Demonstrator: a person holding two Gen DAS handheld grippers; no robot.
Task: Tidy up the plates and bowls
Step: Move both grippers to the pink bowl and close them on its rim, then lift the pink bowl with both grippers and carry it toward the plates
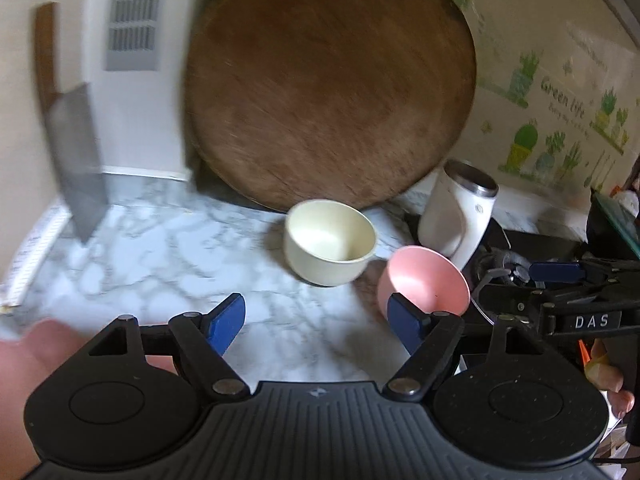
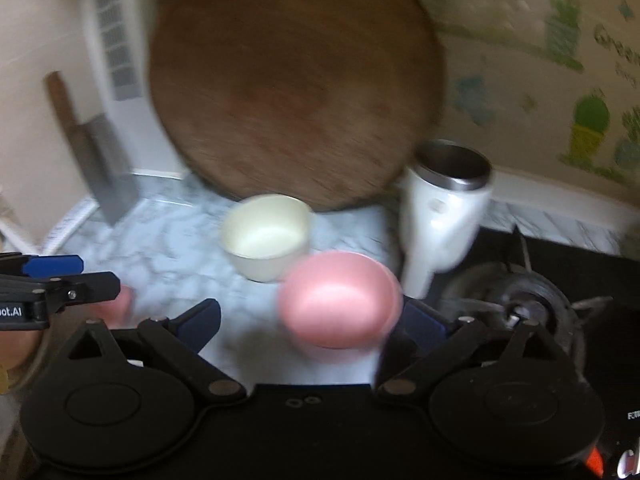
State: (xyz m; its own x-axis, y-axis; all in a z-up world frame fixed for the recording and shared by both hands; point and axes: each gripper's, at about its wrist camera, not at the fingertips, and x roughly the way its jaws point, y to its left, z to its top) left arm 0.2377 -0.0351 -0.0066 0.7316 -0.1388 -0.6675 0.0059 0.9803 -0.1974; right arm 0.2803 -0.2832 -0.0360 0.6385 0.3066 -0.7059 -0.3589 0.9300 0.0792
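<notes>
Marble-look countertop [image 1: 160, 264] fills most of the left wrist view, grey veins on white. The left gripper [image 1: 320, 322] hangs over it with its blue pads spread wide and nothing between them, just bare counter. A cream bowl [image 1: 330, 242] sits upright right in front of a big round wooden cutting board [image 1: 332, 92] that leans against the wall. Just right of it is a pink bowl [image 1: 424, 280], tipped so its opening faces the camera, and the right-hand pad overlaps its lower edge in the picture; can't tell if they touch. Behind the pink bowl there's a white tumbler [image 1: 456, 212] with a steel rim. A cleaver [image 1: 76, 160] stands against the wall on the far left. The other gripper pokes in from the right edge.

Right wrist view is pretty blurry. Right gripper [image 2: 312, 324] is spread wide too, not pinching anything. The pink bowl [image 2: 340, 300] sits between its pads, closer to the right one, and whether that pad touches it is lost in the blur. Cream bowl [image 2: 268, 236] is just behind it, then the cutting board [image 2: 296, 84]. Tumbler [image 2: 444, 216] is to the right, next to a black gas burner [image 2: 516, 300]. The left gripper [image 2: 60, 276] shows at the left edge.
</notes>
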